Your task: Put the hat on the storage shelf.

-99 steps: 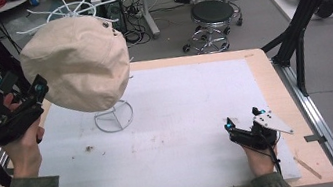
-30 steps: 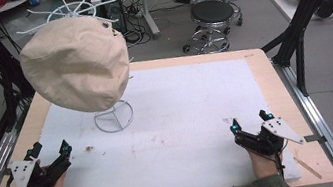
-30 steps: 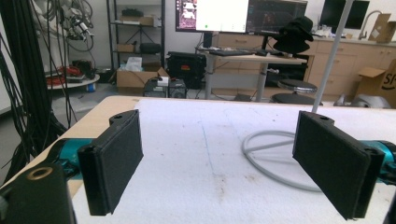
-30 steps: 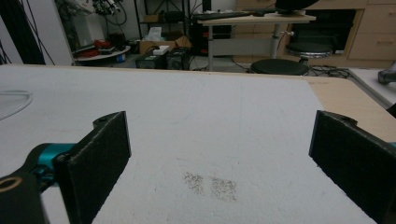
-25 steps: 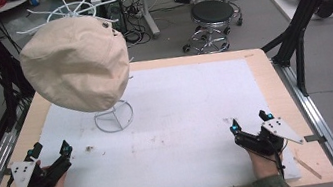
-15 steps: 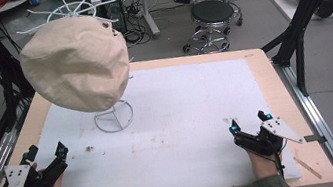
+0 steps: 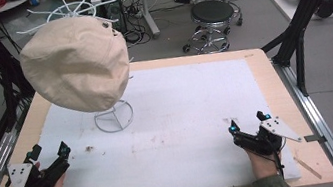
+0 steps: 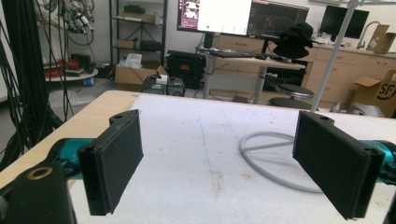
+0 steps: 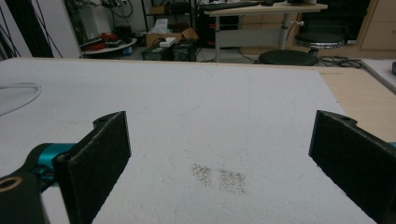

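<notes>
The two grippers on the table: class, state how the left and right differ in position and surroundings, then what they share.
The left gripper rests at the table's near left corner, closer to the hat and wire stand; the right gripper rests near right, farther from them. The stand's ring lies just beyond the left gripper; only stained white mat lies before the right. Both are open and empty.

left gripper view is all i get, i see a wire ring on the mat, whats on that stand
Observer: A beige cap sits on top of the stand, above your frame.
Operator: where's the other gripper
Observer: The right gripper rests near the table's front right corner, jaws open, holding nothing.
Operator: anything between the two grippers
Observer: Only the white mat with a few faint dirt marks.
</notes>
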A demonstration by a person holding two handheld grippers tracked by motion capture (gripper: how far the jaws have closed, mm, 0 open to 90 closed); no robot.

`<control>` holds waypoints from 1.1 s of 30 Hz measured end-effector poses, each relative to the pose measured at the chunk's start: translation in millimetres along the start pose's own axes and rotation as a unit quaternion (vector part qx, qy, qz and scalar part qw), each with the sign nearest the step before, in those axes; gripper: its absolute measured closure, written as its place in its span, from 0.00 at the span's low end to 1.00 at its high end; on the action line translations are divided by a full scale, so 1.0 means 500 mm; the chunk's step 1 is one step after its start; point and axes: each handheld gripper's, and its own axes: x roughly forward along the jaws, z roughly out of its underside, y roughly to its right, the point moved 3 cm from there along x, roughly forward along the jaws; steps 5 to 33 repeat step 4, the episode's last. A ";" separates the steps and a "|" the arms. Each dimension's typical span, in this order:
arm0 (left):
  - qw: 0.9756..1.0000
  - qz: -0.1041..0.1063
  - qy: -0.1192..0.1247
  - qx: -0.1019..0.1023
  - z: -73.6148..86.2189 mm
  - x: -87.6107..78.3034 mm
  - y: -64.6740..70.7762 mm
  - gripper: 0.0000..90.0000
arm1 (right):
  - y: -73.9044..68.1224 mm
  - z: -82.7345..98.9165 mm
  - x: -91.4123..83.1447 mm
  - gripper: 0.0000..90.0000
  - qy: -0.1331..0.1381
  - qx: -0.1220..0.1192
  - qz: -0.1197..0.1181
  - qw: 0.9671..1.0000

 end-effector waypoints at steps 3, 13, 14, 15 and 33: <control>1.000 -0.001 -0.001 -0.002 0.000 0.000 -0.001 0.18 | 0.000 0.000 0.001 0.05 -0.001 0.002 0.000 1.000; 1.000 -0.002 -0.001 -0.002 0.000 0.000 -0.002 0.18 | 0.000 0.000 0.001 0.05 -0.002 0.001 0.000 1.000; 1.000 -0.002 -0.001 -0.002 0.000 0.000 -0.002 0.18 | 0.000 0.000 0.001 0.05 -0.002 0.001 0.000 1.000; 1.000 -0.002 -0.001 -0.002 0.000 0.000 -0.002 0.18 | 0.000 0.000 0.001 0.05 -0.002 0.001 0.000 1.000; 1.000 -0.002 -0.001 -0.002 0.000 0.000 -0.002 0.18 | 0.000 0.000 0.001 0.05 -0.002 0.001 0.000 1.000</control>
